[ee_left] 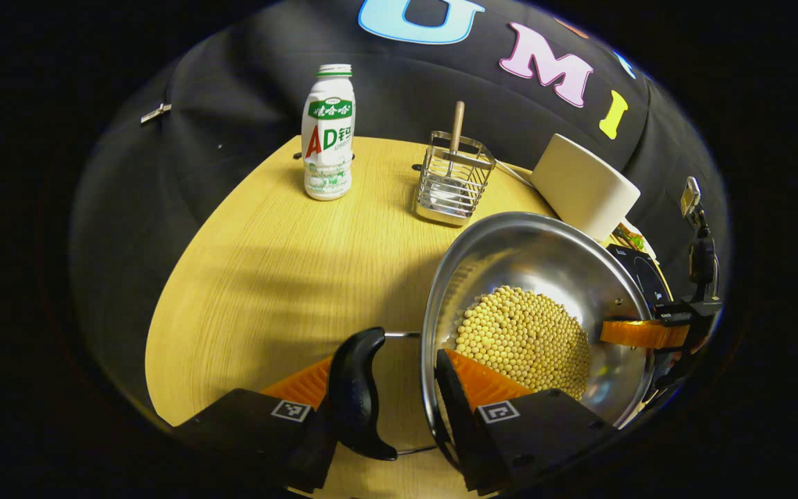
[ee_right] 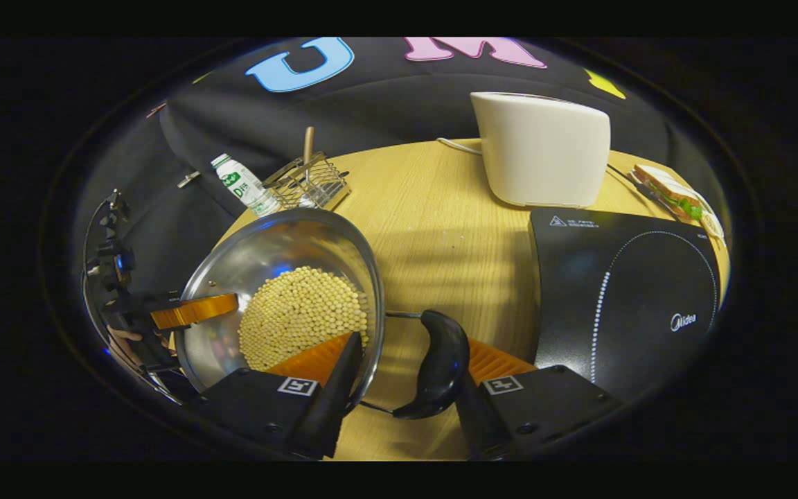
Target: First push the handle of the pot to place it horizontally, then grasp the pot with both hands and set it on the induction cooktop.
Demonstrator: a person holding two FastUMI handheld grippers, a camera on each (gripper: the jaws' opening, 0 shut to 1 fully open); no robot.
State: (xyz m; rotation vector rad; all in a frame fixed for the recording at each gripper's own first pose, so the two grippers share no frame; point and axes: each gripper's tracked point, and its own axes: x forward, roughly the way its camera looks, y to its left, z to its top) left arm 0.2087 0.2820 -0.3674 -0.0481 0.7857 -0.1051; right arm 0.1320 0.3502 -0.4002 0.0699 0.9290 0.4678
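The left gripper straddles one pot handle, the right gripper the other. Both grippers' jaws look parted, grip unclear. The cooktop lies at three o'clock.

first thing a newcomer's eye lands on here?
The steel pot heaped with pale yellow beans, held between the two grippers at its black side handles. Next, the black induction cooktop to the pot's right on the wooden table, with a white appliance behind it. At the back, a white drink bottle stands beside a wire caddy.
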